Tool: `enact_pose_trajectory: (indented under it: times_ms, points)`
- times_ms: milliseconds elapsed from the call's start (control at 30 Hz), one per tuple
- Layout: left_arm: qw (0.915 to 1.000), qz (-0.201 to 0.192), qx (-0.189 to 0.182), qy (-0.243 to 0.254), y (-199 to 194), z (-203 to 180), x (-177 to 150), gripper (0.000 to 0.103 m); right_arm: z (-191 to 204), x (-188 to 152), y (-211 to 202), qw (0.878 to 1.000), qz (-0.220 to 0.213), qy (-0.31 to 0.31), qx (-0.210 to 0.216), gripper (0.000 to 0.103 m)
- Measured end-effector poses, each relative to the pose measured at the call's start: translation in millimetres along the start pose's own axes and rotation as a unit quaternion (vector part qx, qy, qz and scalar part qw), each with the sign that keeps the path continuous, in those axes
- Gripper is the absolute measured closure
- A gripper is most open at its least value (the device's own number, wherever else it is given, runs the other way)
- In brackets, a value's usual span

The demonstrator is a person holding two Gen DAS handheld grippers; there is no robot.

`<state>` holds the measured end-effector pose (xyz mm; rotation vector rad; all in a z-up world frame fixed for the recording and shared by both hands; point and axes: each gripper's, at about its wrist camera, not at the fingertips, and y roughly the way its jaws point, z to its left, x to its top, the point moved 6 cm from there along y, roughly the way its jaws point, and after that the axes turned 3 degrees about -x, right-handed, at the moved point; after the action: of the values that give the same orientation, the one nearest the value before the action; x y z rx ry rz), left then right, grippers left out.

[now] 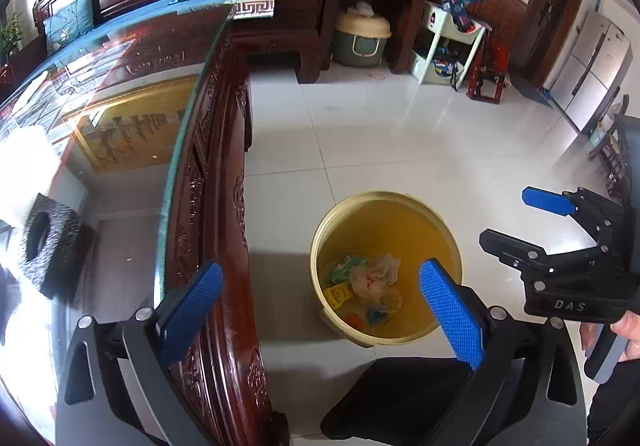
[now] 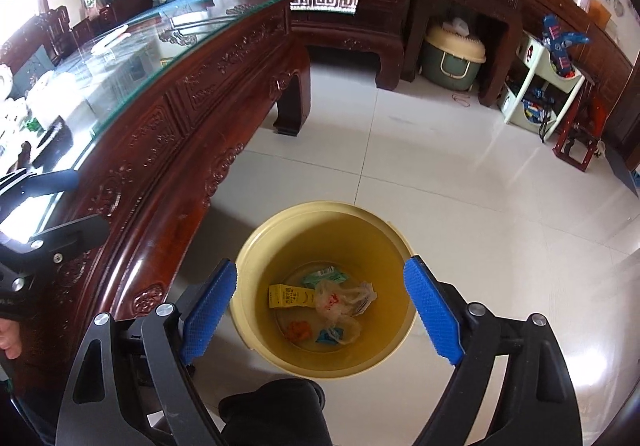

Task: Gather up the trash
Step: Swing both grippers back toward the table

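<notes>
Far to the left, the glass-topped wooden table point(image 2: 120, 58) ran along the room, with a black block with a hole in it point(image 1: 44, 246) lying on the glass. The left gripper point(image 1: 320, 306) hung over the table's carved edge, its blue fingers point(image 1: 192, 310) spread apart and holding nothing. Just beside the table, on the tiled floor point(image 2: 460, 150), stood the yellow bin point(image 2: 256, 246). At its bottom lay the trash: a yellow carton point(image 2: 289, 296), a crumpled plastic bag point(image 2: 340, 300), a green wrapper point(image 2: 324, 276), an orange scrap point(image 2: 299, 330) and a small blue piece point(image 2: 330, 335). The right gripper point(image 2: 320, 312) hovered straight above the bin's mouth, its jaws equally wide and empty.

From where I stood, the likely trouble was on the table side. A reach back across the glass with the left gripper so close to the rim could knock the hard edge or scrape the surface. The bin looked light, and a careless bump from either gripper could tip it and spill what was collected.

Much of the tabletop was washed out by glare from the window, so the white items at its far left end could not be told apart, nor whether any trash was left there. Something dark at the bottom of both views hid the floor in front of the bin.
</notes>
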<state>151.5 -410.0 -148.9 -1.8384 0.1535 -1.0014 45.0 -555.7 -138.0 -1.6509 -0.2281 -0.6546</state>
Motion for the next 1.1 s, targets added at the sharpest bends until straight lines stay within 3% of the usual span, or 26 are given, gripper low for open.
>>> enact_pose_trajectory:
  times_ms: [233,367,567,767,1100]
  points:
    - [0.9992,-0.041,0.004,-0.002,-47.2,7.0,-10.4,0.004,21.3,6.6,-45.9,0.999,-0.035,-0.015,0.001,0.019]
    - [0.9975,-0.065,0.025,-0.01,-80.7,24.3,-21.4,0.004,48.4,10.8,-70.9,0.998,-0.059,-0.034,0.013,0.018]
    - [0.9907,-0.1,0.076,-0.054,-132.0,75.1,-48.3,0.004,102.6,15.6,-100.7,0.992,-0.09,-0.074,0.051,0.017]
    - [0.9784,-0.122,0.127,-0.108,-180.6,136.0,-83.4,0.004,168.2,18.2,-118.5,0.982,-0.113,-0.105,0.107,0.013]
    - [0.9656,-0.124,0.17,-0.153,-213.7,204.5,-117.9,0.004,262.8,17.9,-117.8,0.968,-0.107,-0.159,0.164,0.012]
